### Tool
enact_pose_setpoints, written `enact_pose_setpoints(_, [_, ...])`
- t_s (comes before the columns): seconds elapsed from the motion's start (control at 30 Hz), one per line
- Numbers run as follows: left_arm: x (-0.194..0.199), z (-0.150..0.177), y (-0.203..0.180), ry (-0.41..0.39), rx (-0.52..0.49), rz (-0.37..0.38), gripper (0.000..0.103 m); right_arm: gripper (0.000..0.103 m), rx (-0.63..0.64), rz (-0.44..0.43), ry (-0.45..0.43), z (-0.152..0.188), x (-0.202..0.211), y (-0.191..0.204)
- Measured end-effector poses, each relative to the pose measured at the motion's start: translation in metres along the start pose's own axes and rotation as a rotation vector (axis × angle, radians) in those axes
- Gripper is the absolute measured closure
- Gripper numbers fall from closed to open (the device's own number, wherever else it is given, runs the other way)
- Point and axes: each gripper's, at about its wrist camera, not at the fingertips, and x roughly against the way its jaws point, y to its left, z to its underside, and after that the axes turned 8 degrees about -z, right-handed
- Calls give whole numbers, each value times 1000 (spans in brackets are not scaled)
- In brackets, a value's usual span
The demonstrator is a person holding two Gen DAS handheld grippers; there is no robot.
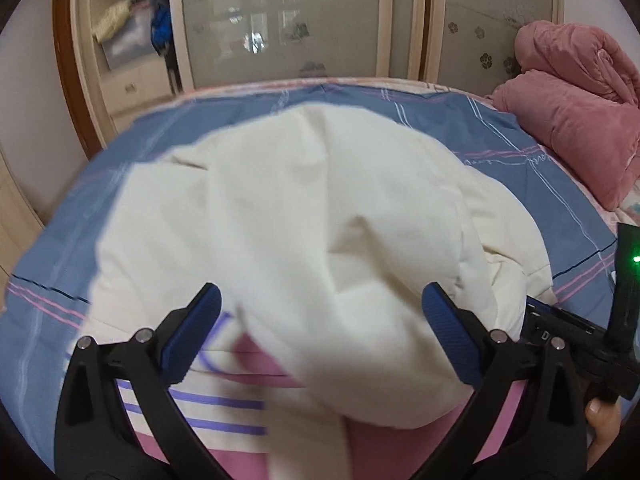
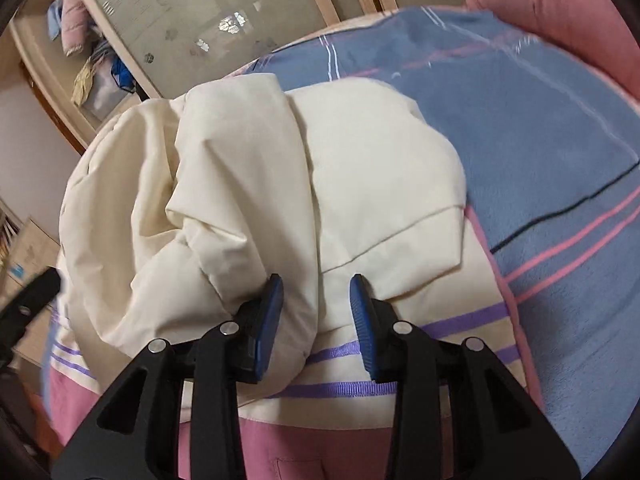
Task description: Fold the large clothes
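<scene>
Now | left hand-held gripper (image 1: 320, 312) open over cream jacket (image 1: 304, 216) | right hand-held gripper (image 2: 316, 312) pinching its fold

The cream jacket (image 1: 320, 208) covers most of the bed (image 1: 500, 136), so the blue striped sheet shows only around it. In the left wrist view the jacket's near fold is smeared with motion blur, and its pink and purple-striped lower part runs off the bottom edge behind the left tongs (image 1: 320, 312). Whether those tongs touch cloth cannot be told. The right tongs (image 2: 316, 300) have cloth between their pads, though their left pad is partly buried in a fold. The pink quilt (image 1: 580, 112) is cut by the right edge. Items on the wardrobe shelf (image 1: 132, 28) are too blurred to name. A fingertip (image 1: 600, 412) peeks at the right edge.
</scene>
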Motion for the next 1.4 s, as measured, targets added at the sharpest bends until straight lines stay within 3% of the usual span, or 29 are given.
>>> enact_pose_setpoints(0.07, [-12, 4, -3, 31, -12, -7, 2, 67, -21, -12, -48, 0, 13, -1])
enact_pose_setpoints(0.13, [-19, 10, -5, 47, -21, -21, 2, 67, -10, -24, -149, 0, 36, 2])
enact_pose_setpoints(0.23, [-44, 23, -9, 121, -45, -45, 2, 66, 41, -97, -252, 1, 59, 14])
enact_pose_setpoints(0.27, [-49, 25, -10, 135, -49, -48, 2, 58, 66, -108, -249, 2, 59, 19])
enact_pose_setpoints(0.37, [-56, 31, -6, 128, -45, -43, 2, 34, 147, -3, -217, 10, 44, 31])
enact_pose_setpoints(0.43, [-54, 31, -4, 124, -39, -39, 2, 31, 140, 76, -164, 8, 29, 27])
enact_pose_setpoints(0.5, [-49, 30, -3, 105, -29, -56, 2, 31, 88, 94, -83, 7, 14, 15])
enact_pose_setpoints(0.63, [-11, 18, 6, -84, 34, -79, 2, 31, 74, 117, -52, 8, 4, 9])
enact_pose_setpoints(0.7, [-6, 8, 7, -115, 42, -68, 2, 31, 100, 150, -54, 10, 1, 14])
enact_pose_setpoints(0.87, [-36, -15, 3, -32, 71, -42, 2, 31, 61, 128, -72, 9, 8, 12])
enact_pose_setpoints(0.97, [-71, -13, 3, 107, 102, -21, 2, 31, 25, 99, -196, 10, 39, 12])
enact_pose_setpoints(1.07, [-87, -5, 1, 127, 84, -28, 2, 31, 86, 45, -309, 11, 64, 25])
enact_pose_setpoints(1.1, [-89, -3, 0, 123, 69, -35, 2, 31, 95, 32, -289, 12, 61, 27])
enact_pose_setpoints(1.23, [-91, 2, -4, 121, 32, -54, 2, 31, 57, 74, -70, 17, 12, 16])
enact_pose_setpoints(1.4, [-82, 3, -14, 104, 9, -98, 2, 25, -2, 47, -14, 12, -2, 3])
